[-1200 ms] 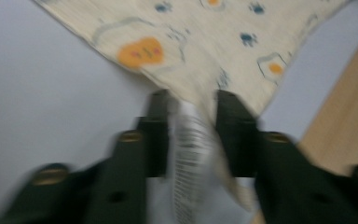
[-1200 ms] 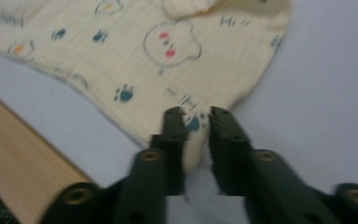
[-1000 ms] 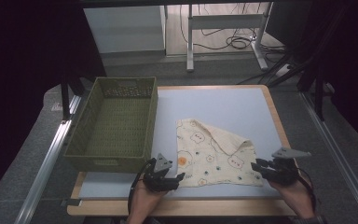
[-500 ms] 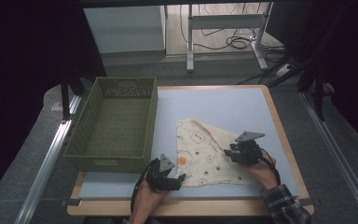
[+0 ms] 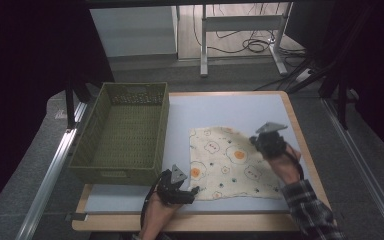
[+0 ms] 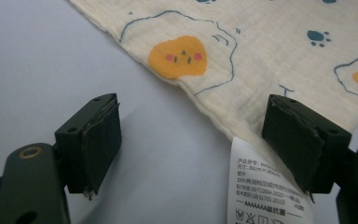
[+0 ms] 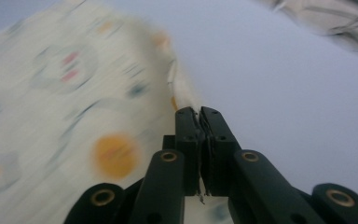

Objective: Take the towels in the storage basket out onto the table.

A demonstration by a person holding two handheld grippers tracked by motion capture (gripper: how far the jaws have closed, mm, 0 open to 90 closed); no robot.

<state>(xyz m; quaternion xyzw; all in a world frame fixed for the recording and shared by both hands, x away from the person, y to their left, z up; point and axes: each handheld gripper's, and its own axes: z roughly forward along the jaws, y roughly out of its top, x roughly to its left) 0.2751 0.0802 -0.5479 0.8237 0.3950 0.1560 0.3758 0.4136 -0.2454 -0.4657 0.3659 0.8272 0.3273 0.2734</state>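
A cream cloth [image 5: 228,161] printed with fried eggs and paw marks lies nearly flat on the pale blue table [image 5: 230,107]. My left gripper [image 5: 193,192] rests by the cloth's near left corner, open. In the left gripper view its jaws stand wide apart [image 6: 200,144] over bare table, with the cloth's edge [image 6: 261,46] and a white care label [image 6: 261,191] beside the right jaw. My right gripper [image 5: 258,140] is at the cloth's far right edge. In the right gripper view its jaws are pressed together [image 7: 199,114] on a raised fold of the cloth [image 7: 51,93].
An empty green woven basket [image 5: 115,174] stands on the table's left side, close to the left gripper. Bare table lies beyond the cloth. The wooden table edge [image 5: 300,135] runs just right of the right hand. Desk legs and cables sit on the floor behind.
My right gripper has moved from the near right corner away across the cloth, drawing a folded part with it, so the cloth lies more spread out. The left gripper has stayed put.
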